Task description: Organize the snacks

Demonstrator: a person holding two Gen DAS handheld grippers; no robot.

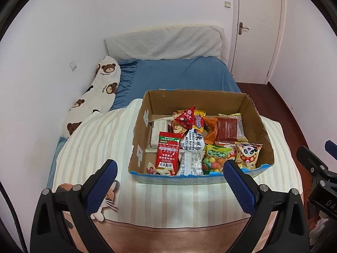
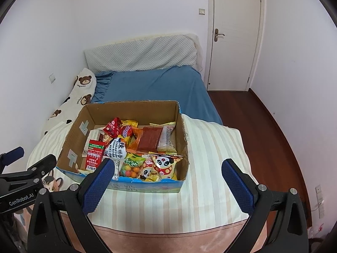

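The cardboard box (image 1: pixel 195 105) of snacks sits on the striped quilt (image 1: pixel 101 139). Left gripper (image 1: pixel 169 168) and right gripper (image 2: pixel 168 169) both gape, empty. Only the right wrist view shows the wall socket (image 2: pixel 319 200) at four o'clock.

In the cardboard box (image 1: pixel 248 105), a white noodle packet (image 1: pixel 192 140) near the middle reads "KOREAN Cheese Buldak"; just behind it a yellow packet (image 1: pixel 199 121) reads "Sedaap". The left gripper (image 2: pixel 14 189), seen from the right wrist view, carries "GenRobot.AI" in white letters; smaller print on the other wrappers is too fine to read.
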